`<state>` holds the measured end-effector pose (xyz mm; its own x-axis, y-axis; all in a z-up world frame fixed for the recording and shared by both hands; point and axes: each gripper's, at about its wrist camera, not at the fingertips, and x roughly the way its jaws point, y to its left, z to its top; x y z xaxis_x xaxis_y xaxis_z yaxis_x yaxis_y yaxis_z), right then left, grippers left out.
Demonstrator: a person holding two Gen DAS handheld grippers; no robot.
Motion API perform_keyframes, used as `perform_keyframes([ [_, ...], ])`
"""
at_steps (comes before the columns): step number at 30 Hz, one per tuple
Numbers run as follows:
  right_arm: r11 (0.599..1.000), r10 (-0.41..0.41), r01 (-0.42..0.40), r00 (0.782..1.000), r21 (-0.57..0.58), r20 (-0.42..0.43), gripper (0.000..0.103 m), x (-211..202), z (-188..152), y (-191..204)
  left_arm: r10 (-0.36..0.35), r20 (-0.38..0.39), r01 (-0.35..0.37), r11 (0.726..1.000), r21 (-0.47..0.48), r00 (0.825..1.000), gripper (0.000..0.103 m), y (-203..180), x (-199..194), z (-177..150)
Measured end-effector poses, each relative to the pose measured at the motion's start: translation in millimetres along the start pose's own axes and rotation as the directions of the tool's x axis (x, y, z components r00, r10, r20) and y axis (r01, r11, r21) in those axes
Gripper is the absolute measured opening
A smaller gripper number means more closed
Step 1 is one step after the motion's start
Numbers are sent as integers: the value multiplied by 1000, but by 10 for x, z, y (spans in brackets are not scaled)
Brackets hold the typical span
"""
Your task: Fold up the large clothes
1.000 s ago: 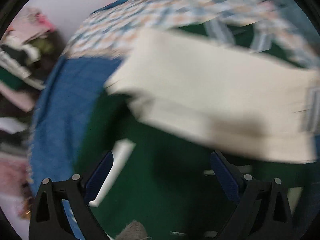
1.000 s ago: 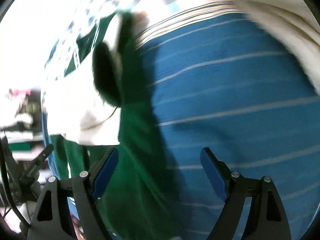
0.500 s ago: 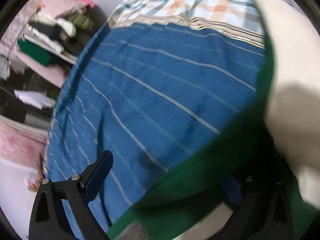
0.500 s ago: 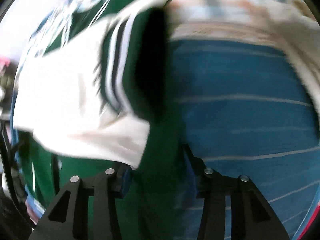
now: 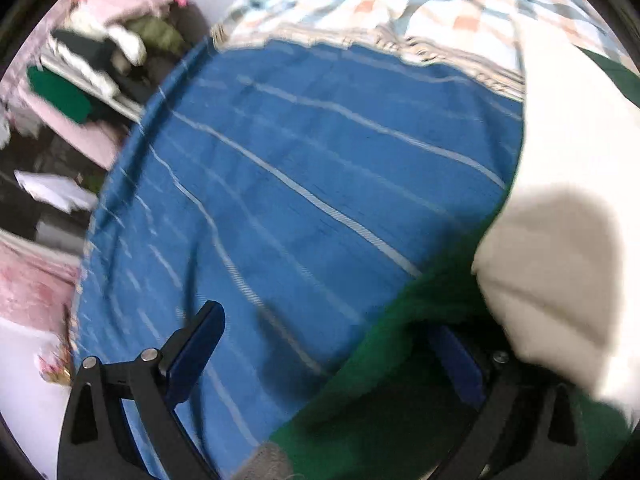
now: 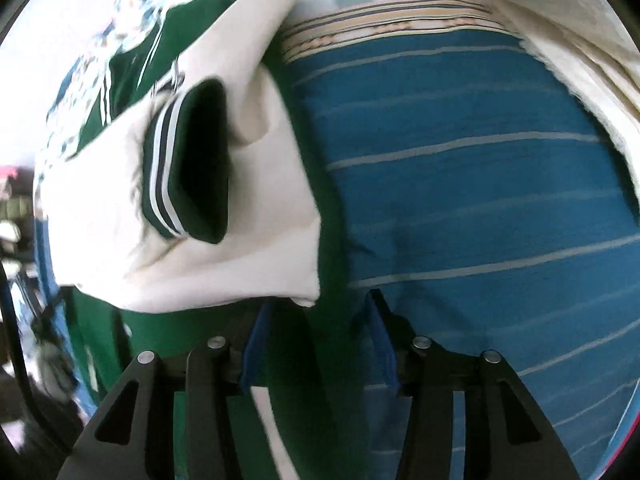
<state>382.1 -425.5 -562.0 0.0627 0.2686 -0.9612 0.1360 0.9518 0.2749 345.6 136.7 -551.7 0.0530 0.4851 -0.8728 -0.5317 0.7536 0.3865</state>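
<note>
A green jacket with cream sleeves lies on a blue striped bedspread. In the right wrist view my right gripper (image 6: 316, 340) is shut on the green fabric (image 6: 296, 360) at the jacket's edge; a cream sleeve (image 6: 240, 216) with a green, white-striped cuff (image 6: 176, 168) lies folded above it. In the left wrist view my left gripper (image 5: 332, 352) is open. Its left finger (image 5: 196, 344) is over the bedspread (image 5: 300, 168). The green fabric (image 5: 380, 400) drapes over its right finger, with the cream sleeve (image 5: 560, 208) at the right.
A checked blanket (image 5: 400, 4) lies at the far end of the bed. Shelves with piled clothes (image 5: 80, 64) stand left of the bed. A cream cloth (image 6: 580, 40) lies at the upper right in the right wrist view.
My right gripper has closed on the green fabric. The left gripper swung left off the jacket and now faces the bare bedspread, with the jacket edge at its right finger.
</note>
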Motion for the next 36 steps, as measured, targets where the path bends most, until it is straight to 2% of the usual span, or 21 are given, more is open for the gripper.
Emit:
perform_keyframes([
  [4, 995, -85, 79, 992, 62, 93, 49, 77, 102, -71, -4, -14, 5, 1000, 6, 1000, 103, 4, 18, 40],
  [6, 989, -103, 95, 992, 116, 70, 48, 121, 123, -81, 12, -8, -12, 999, 41, 1000, 103, 36, -107, -23],
  [9, 967, -196, 194, 981, 166, -4, 50, -49, -16, 91, 1, 6, -1, 995, 102, 1000, 103, 177, -426, -301],
  [11, 974, -130, 129, 991, 188, -6, 51, -242, -227, 266, -21, 22, 17, 989, 149, 1000, 103, 317, -671, -603],
  [12, 983, -45, 46, 999, 179, -12, 51, -314, -389, 436, -8, 29, 3, 985, 171, 1000, 103, 368, -729, -720],
  [14, 982, 115, -104, 991, 156, -70, 51, -279, -694, 766, 5, 21, -9, 979, 205, 1000, 103, 486, -813, -1015],
  [15, 970, 202, -183, 973, 161, -114, 51, -190, -844, 953, 13, 6, -14, 976, 217, 1000, 103, 532, -820, -1150],
  [16, 947, 294, -265, 941, 181, -164, 51, -51, -995, 1122, 26, -11, -22, 974, 225, 1000, 103, 575, -814, -1294],
  [17, 913, 394, -352, 891, 208, -224, 51, 175, -1194, 1352, 20, -39, -11, 974, 226, 999, 103, 615, -790, -1405],
  [20, 855, 515, -457, 802, 246, -302, 51, 684, -1471, 1784, 2, -116, 24, 975, 222, 993, 103, 706, -726, -1697],
  [21, 853, 520, -460, 791, 247, -323, 51, 850, -1551, 1921, -6, -126, 34, 975, 220, 992, 103, 725, -729, -1769],
  [22, 861, 508, -450, 790, 238, -342, 51, 1010, -1606, 2071, -11, -134, 41, 974, 224, 991, 103, 731, -740, -1830],
  [25, 878, 473, -400, 812, 264, -341, 7, 1132, -1710, 2147, -44, -147, 78, 969, 236, 988, 103, 745, -841, -1965],
  [26, 871, 481, -404, 817, 278, -319, 6, 1047, -1739, 2117, -57, -149, 92, 967, 238, 987, 103, 752, -887, -1994],
  [28, 891, 440, -378, 856, 253, -272, 5, 782, -1718, 2073, -94, -151, 129, 962, 241, 984, 103, 753, -1007, -2049],
  [29, 912, 393, -341, 886, 230, -247, 5, 618, -1738, 2030, -111, -151, 146, 959, 243, 982, 103, 742, -1047, -2072],
  [30, 921, 367, -315, 899, 228, -240, 5, 600, -1642, 2117, -119, -152, 154, 957, 247, 981, 103, 759, -1059, -2110],
  [31, 925, 350, -292, 903, 241, -248, 5, 586, -1596, 2098, -126, -155, 163, 953, 257, 980, 103, 747, -1067, -2135],
  [33, 922, 356, -282, 888, 267, -291, 8, 583, -1548, 2031, -132, -156, 170, 949, 265, 979, 103, 719, -1081, -2159],
  [35, 923, 360, -282, 872, 262, -331, 34, 670, -1623, 2066, -132, -150, 168, 950, 263, 980, 103, 719, -1084, -2121],
  [36, 921, 369, -294, 867, 255, -334, 41, 695, -1686, 2095, -130, -138, 163, 951, 261, 982, 103, 725, -1087, -2083],
])
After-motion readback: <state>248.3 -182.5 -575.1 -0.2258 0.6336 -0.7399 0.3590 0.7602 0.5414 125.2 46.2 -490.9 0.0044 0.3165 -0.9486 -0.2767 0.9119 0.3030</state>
